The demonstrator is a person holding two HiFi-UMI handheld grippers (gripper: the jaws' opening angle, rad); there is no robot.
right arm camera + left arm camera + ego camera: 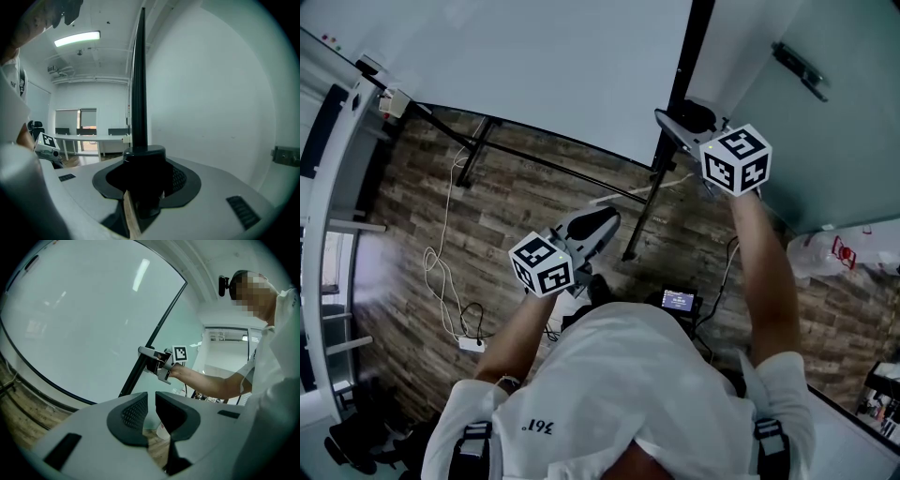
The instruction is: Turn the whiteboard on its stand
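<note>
On the wood floor beneath the whiteboard lie a looped cable and a small lit screen, with the stand legs spread behind them. The board's top is cut off. Its black side edge runs upright, pinched by the right gripper. The left gripper hangs apart from the board, its jaws slightly parted and empty.

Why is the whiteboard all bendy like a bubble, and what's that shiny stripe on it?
Left gripper view: the wide-angle lens bows the whiteboard; the stripe is probably a ceiling lamp's reflection. Right gripper view: a lamp glows bright, and the black frame edge between the jaws shows no detail. Head view: the floor smears pale at left.
</note>
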